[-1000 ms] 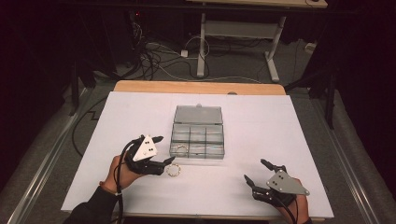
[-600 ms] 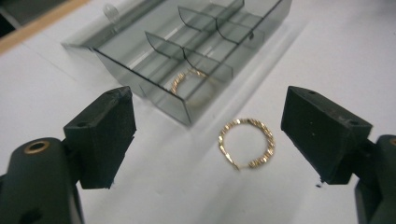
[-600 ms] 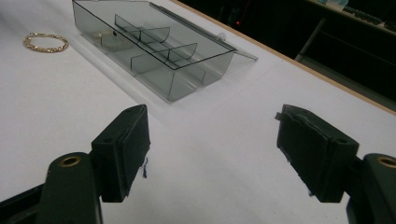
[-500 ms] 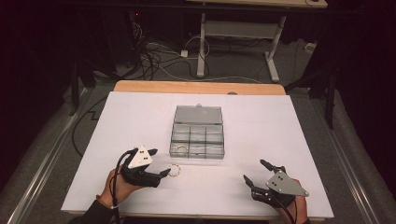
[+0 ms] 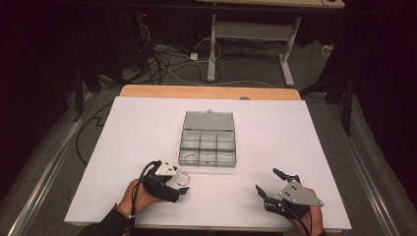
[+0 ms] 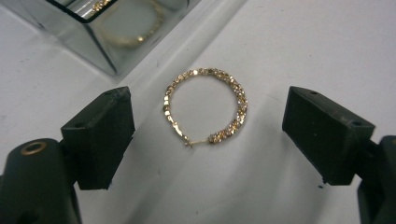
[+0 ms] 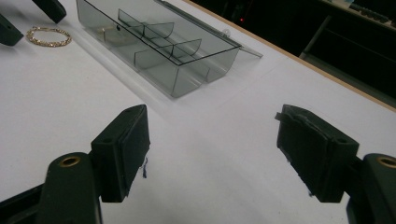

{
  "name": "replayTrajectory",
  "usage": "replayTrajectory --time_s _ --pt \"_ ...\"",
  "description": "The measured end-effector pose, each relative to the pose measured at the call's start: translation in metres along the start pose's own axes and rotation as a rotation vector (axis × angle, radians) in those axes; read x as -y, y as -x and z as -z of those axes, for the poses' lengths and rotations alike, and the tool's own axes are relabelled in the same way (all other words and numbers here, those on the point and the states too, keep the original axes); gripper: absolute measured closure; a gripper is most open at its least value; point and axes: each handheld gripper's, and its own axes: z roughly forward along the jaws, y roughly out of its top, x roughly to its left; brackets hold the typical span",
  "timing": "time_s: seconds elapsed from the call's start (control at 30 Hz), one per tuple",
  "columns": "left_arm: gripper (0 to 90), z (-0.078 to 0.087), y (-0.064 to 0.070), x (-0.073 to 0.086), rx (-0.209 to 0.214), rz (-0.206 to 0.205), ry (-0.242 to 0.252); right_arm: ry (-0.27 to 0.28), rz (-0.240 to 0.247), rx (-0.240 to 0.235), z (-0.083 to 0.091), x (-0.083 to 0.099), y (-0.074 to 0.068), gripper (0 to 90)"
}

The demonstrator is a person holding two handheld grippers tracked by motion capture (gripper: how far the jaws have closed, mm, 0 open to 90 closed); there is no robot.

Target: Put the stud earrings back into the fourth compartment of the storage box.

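A gold beaded hoop earring (image 6: 207, 106) lies flat on the white table between the open jaws of my left gripper (image 6: 208, 133), untouched by either pad. In the high view the earring (image 5: 182, 178) sits just in front of the clear compartment box (image 5: 208, 146), with the left gripper (image 5: 180, 185) right at it. A second gold hoop (image 5: 190, 157) rests in the box's front left compartment. My right gripper (image 5: 269, 183) stands open and empty near the table's front right, and its view shows the box (image 7: 159, 39) and the earring (image 7: 48, 37) far off.
The box's lid (image 5: 208, 120) lies open toward the far side. The white table top (image 5: 137, 128) ends in a wooden edge (image 5: 206, 92) at the back. Cables and a desk frame (image 5: 246, 44) are on the floor beyond.
My left gripper has drawn back toward the front edge, tipped down and swung until its open jaws straddle the earring. The right gripper has barely moved.
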Motion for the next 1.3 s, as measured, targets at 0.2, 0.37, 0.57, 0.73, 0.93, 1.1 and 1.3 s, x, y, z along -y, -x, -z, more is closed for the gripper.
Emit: replayTrajectory --time_s 0.2,0.37,0.57,0.73,0.93,1.1,1.3 --pt "19.9 -0.0022 -0.0045 -0.0046 0.003 -0.003 -0.003 -0.004 0.007 0.0 -0.001 -0.0003 -0.001 25.9" --pt "35.3 0.0006 -0.0043 -0.0054 0.009 -0.017 -0.004 -0.006 0.009 0.001 -0.0008 -0.0001 -0.0008 26.2" --pt "44.4 0.0014 -0.0044 -0.0056 0.016 -0.026 -0.002 -0.006 0.014 -0.002 -0.0011 -0.0003 -0.0011 26.3" --pt "45.1 0.0017 -0.0039 -0.005 0.014 -0.034 0.005 -0.007 0.016 -0.001 -0.0013 -0.0003 -0.0017 26.3" --pt "45.5 0.0029 -0.0025 -0.004 0.009 -0.049 0.009 -0.005 0.015 0.001 -0.0005 -0.0006 -0.0018 26.3" --pt "45.5 0.0044 -0.0003 -0.0031 0.006 -0.06 0.013 -0.003 0.014 0.0 0.0 -0.0007 -0.0016 26.3" --pt "45.5 0.0075 0.0021 -0.0032 -0.005 -0.079 0.024 0.001 0.018 0.002 0.0001 -0.001 -0.0016 26.4"
